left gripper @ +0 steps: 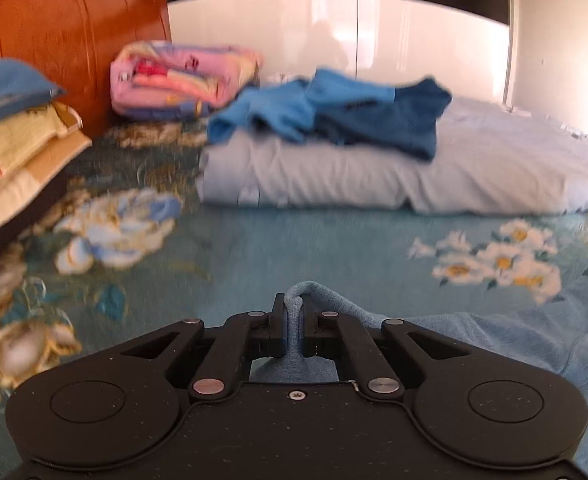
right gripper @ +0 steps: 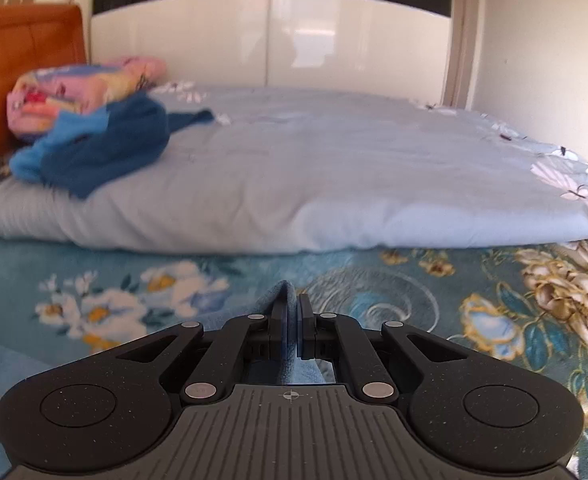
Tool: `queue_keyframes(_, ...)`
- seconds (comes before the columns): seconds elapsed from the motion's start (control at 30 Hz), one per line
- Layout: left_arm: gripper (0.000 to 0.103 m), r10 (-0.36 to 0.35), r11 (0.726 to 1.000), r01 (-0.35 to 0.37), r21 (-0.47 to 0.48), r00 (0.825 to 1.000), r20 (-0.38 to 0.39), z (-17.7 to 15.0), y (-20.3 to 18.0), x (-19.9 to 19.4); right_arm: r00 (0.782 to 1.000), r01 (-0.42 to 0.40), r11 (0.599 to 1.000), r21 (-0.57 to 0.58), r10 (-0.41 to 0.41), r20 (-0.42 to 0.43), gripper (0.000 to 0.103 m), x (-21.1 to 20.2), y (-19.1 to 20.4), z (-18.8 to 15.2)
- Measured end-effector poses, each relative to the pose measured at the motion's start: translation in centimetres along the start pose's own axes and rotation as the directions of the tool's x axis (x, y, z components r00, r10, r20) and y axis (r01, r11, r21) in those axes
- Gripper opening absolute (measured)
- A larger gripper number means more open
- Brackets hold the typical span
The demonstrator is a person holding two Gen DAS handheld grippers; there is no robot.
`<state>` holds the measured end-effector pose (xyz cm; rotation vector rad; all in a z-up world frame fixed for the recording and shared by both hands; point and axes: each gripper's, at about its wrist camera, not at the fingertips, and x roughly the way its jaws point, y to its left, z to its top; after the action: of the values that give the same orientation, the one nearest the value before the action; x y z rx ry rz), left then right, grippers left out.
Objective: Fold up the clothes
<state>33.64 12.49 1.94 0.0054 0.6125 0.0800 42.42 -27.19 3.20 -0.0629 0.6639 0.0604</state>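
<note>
The left hand-held gripper (left gripper: pixel 292 320) pinches a ridge of the light blue garment (left gripper: pixel 526 332), whose cloth trails off to its right. The right hand-held gripper (right gripper: pixel 292 320) clamps another edge (same fabric, apparently). Both sit low over the bed (right gripper: pixel 394 292); unfolded blue clothes (left gripper: pixel 334 112) lie well ahead.

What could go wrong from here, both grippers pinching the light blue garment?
1. The left gripper holds only a thin edge fold of the garment; a tug could slip it out.
2. The right gripper bites equally little cloth, so the fold may skew.
3. A long carry could snag the blue pile on the duvet.
</note>
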Motion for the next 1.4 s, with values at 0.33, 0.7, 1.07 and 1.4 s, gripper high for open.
queue_keyframes(0.33,0.069,-0.039,0.999,0.040,-0.013,0.996,0.084,-1.2,-1.0,-6.0,1.000,0.014,1.000,0.020,-0.014,-0.017,0.021,-3.2,-1.4,-2.4)
queue_keyframes(0.7,0.101,-0.255,0.962,0.231,0.149,0.951,0.176,-7.2,-7.1,-16.4,0.992,-0.070,0.993,0.093,0.079,-0.094,0.022,-15.0,-2.3,-13.9)
queue_keyframes(1.07,0.101,-0.212,0.977,0.206,0.049,0.954,0.212,-6.2,-4.0,-21.1,0.980,-0.081,0.990,0.116,0.100,-0.172,0.034,-16.9,0.2,-16.9)
queue_keyframes(1.4,0.101,-0.012,0.997,0.036,-0.073,0.953,0.301,-4.8,1.7,-26.4,0.982,-0.048,0.998,0.042,0.055,-0.183,0.019,-16.8,1.4,-17.4)
